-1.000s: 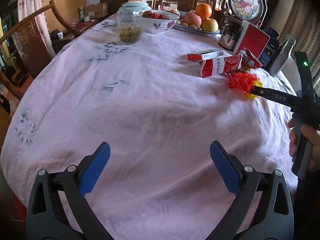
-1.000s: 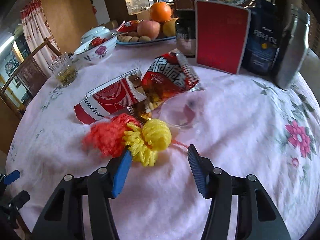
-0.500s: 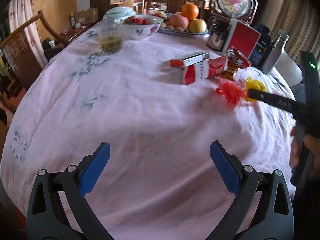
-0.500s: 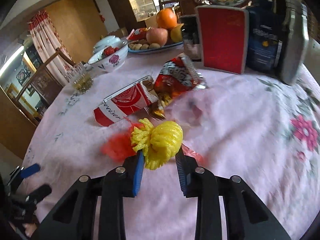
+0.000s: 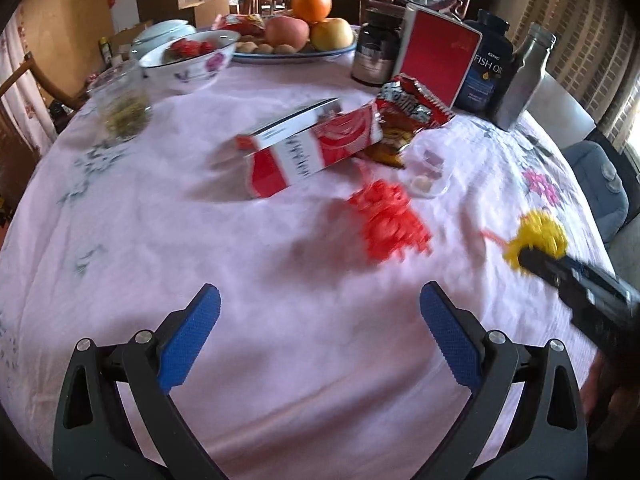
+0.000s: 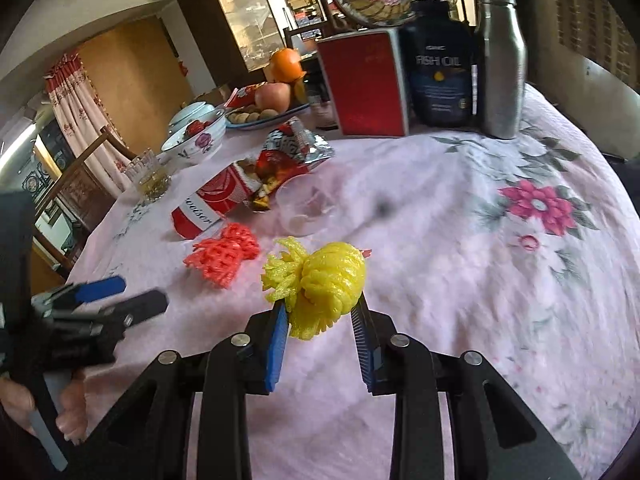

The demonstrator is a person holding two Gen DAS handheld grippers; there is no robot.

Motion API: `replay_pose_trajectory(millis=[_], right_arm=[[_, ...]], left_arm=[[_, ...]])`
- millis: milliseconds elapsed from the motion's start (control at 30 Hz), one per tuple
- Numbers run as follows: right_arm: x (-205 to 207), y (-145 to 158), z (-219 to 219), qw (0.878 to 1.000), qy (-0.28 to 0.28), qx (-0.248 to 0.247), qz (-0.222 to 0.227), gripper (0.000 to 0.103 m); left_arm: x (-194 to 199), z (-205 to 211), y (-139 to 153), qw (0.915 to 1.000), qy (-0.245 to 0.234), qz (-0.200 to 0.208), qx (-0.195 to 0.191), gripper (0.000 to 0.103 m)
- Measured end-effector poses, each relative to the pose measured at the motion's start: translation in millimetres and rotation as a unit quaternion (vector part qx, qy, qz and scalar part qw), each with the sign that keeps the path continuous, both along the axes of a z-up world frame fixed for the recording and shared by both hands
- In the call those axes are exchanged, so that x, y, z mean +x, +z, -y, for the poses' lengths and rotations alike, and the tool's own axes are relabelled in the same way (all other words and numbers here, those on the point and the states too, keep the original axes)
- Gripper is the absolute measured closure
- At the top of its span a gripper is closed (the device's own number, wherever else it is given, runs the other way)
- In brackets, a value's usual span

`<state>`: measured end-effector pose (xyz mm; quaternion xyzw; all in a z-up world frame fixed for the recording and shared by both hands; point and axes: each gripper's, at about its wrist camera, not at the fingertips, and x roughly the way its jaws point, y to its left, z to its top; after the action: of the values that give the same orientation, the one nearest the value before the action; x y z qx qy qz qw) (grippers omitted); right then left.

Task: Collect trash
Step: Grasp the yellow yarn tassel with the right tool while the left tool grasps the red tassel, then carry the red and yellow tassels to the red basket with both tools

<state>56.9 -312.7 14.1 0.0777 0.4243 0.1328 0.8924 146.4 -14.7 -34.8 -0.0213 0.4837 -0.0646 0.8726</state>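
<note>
Above the pink tablecloth, the yellow foam net was clamped by the right gripper for disposal, while the left gripper was held spread and empty near the red foam net.

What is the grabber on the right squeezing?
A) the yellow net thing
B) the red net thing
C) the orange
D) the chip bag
A: the right gripper has its blue pads pressed against both sides of the yellow foam net, while the red foam net lies loose on the tablecloth and the left gripper is open and empty.
</note>
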Motion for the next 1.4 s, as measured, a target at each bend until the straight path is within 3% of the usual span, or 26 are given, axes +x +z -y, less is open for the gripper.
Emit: replay_pose_trajectory(millis=[400, 500, 567, 633, 700, 767, 800, 933, 1100, 1233, 1400], right_arm=[[-12, -7, 26, 1.0, -0.01, 0.01, -0.001, 0.072], [-13, -6, 25, 1.0, -0.007, 0.011, 0.0, 0.072], [-13, -5, 24, 1.0, -0.006, 0.01, 0.001, 0.072], [-14, -5, 23, 1.0, -0.004, 0.013, 0.001, 0.072], [-15, -5, 20, 1.0, -0.002, 0.011, 0.001, 0.072], [-17, -3, 18, 1.0, 0.0, 0.013, 0.001, 0.072], [-18, -2, 17, 1.0, 0.001, 0.013, 0.002, 0.072], [-22, 4, 13, 1.0, 0.004, 0.011, 0.008, 0.072], [-33, 8, 1, 1.0, 0.014, 0.009, 0.011, 0.072], [-43, 9, -14, 0.999, 0.032, 0.009, 0.008, 0.072], [-56, 9, -48, 0.997, 0.073, 0.015, 0.002, 0.072]], left_arm=[[63, 41, -18, 0.9978, 0.015, -0.053, -0.038, 0.007], [70, 43, -24, 0.9973, 0.02, -0.059, -0.039, 0.012], [74, 42, -29, 0.9964, 0.022, -0.068, -0.046, 0.029], [77, 42, -32, 0.9959, 0.022, -0.073, -0.049, 0.033], [77, 42, -31, 0.9965, 0.019, -0.068, -0.045, 0.045], [76, 40, -30, 0.9967, 0.013, -0.069, -0.042, 0.065], [75, 38, -30, 0.9966, 0.011, -0.07, -0.041, 0.067], [62, 26, -24, 0.9962, 0.008, -0.068, -0.053, 0.069], [34, 15, -8, 0.9985, 0.002, -0.037, -0.04, 0.069], [-1, 2, 5, 0.9998, -0.006, 0.0, -0.017, 0.069], [-48, -38, 11, 0.9988, 0.023, 0.039, 0.021, 0.069]])
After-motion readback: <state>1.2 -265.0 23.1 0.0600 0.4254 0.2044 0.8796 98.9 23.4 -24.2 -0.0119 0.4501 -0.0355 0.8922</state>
